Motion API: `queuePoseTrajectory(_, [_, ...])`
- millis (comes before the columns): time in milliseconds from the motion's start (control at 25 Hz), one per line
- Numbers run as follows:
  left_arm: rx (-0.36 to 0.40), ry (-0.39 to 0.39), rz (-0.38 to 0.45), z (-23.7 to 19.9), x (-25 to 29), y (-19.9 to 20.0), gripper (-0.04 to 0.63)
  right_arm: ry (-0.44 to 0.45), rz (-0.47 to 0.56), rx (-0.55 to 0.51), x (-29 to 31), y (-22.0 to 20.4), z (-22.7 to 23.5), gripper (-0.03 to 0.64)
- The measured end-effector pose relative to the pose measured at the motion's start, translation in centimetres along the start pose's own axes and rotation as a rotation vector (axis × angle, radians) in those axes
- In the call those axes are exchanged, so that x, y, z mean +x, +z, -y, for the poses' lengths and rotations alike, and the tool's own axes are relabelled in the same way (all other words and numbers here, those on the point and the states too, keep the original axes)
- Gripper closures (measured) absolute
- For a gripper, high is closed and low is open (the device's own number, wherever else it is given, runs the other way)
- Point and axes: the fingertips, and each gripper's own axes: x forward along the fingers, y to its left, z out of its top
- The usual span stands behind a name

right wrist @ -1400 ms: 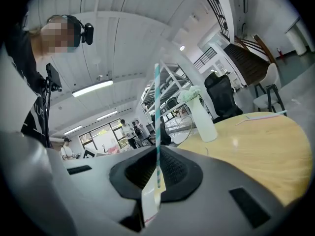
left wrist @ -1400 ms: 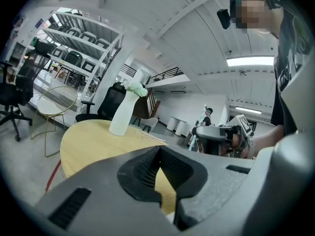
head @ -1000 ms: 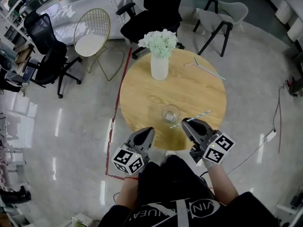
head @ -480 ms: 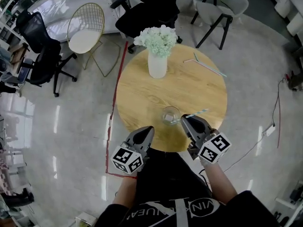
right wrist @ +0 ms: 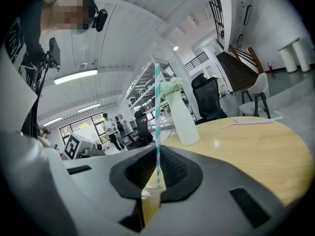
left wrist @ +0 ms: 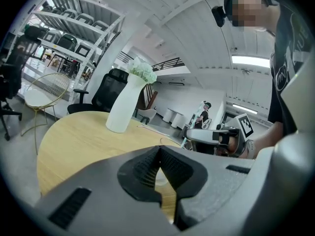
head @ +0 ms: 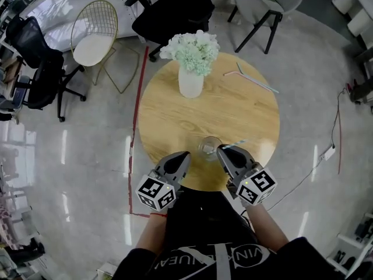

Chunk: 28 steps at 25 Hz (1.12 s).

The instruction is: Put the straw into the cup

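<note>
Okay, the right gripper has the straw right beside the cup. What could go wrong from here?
1. The cup stands near the table's near edge. The left hand-held gripper is shut beside it, not holding it, so a nudge could tip it.
2. The right hand-held gripper pinches the thin straw close to one end. It may swivel and miss the rim.

Left gripper (head: 185, 155) and right gripper (head: 222, 149) sit side by side over the table's (head: 268, 115) near edge, forearms tucked close, tips angled inward. Left jaws pressed together; right jaws pinching the straw (right wrist: 157, 112).
</note>
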Motion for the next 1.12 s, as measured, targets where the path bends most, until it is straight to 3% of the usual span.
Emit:
queuePoseTrajectory(520, [-0.033, 0.015, -0.005, -2.5, 0.0, -0.1, 0.589, 0.007, -0.089, -0.037, 1.8, -2.0, -0.1, 0.598])
queuePoseTrajectory(1120, [-0.046, 0.025, 0.004, -3.0, -0.4, -0.3, 0.589, 0.039, -0.115, -0.076, 1.9, -2.3, -0.5, 0.598])
